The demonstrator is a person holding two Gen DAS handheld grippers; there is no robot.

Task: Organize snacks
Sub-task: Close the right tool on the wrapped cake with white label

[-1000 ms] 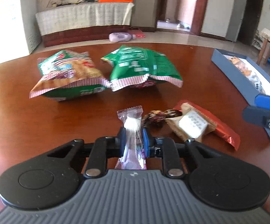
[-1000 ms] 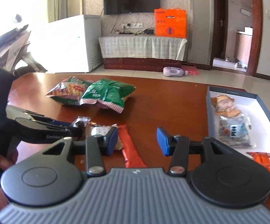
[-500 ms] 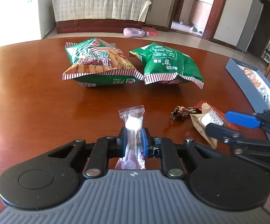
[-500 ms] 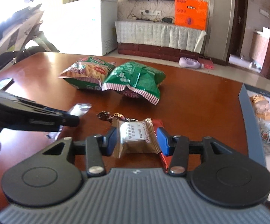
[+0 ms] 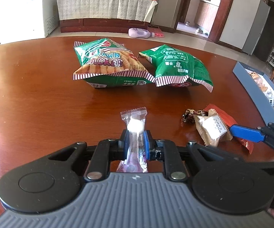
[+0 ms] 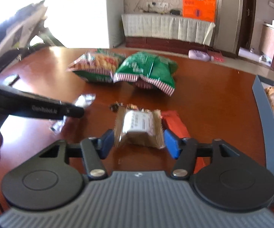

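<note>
A clear candy wrapper [image 5: 134,133] with a white sweet inside sits pinched between the blue pads of the left gripper [image 5: 135,142], held just above the brown table [image 5: 32,104]. The right gripper [image 6: 138,142] has its jaws spread on either side of a tan packet [image 6: 139,128] that lies on the table; whether the pads touch it is unclear. Beside that packet lie a red wrapper [image 6: 174,122] and a dark foil candy [image 5: 189,115]. Farther back, two green snack bags [image 5: 110,64] lie touching. A grey-blue box [image 6: 269,117] holding snacks stands at the right.
</note>
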